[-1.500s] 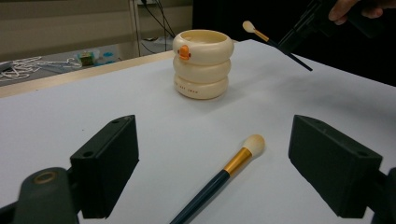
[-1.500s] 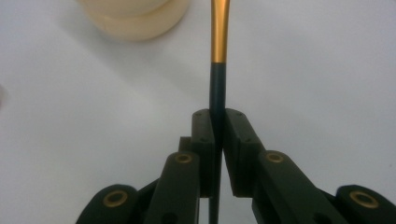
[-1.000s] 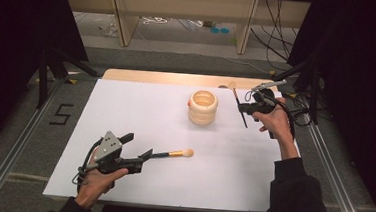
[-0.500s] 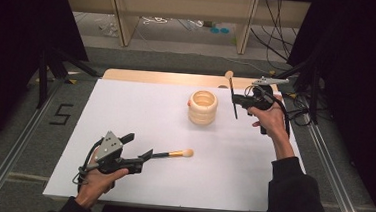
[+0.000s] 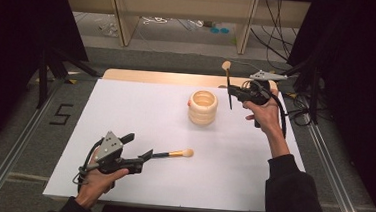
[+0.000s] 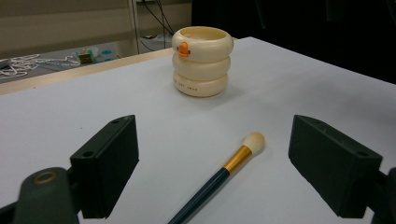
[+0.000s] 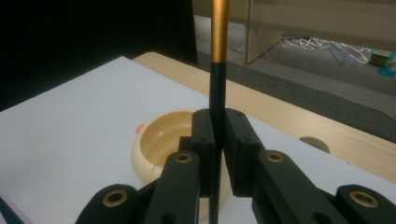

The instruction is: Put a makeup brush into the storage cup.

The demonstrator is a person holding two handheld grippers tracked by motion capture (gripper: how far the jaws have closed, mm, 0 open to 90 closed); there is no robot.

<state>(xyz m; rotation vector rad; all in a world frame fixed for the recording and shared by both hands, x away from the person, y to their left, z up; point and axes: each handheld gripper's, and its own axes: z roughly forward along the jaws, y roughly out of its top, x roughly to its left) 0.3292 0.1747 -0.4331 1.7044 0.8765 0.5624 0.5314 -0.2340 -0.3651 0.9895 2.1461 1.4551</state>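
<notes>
White sheeting covers the table (image 5: 140,107) where a cream ringed holder (image 5: 203,107) stands, the right gripper (image 5: 233,93) just beside it clamped on an upright makeup brush (image 5: 227,83), while the left gripper (image 5: 147,156) sits wide open around a second brush (image 5: 175,154) lying flat.

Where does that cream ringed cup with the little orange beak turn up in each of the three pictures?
High view: the cream cup stands upright on the white sheet, right of centre toward the far edge.
Left gripper view: the cup stands at top centre, orange beak facing the camera, beyond the lying brush.
Right gripper view: its open rim shows at lower centre, behind the right gripper.
Shared landmark: the white sheet under the cup.
</notes>
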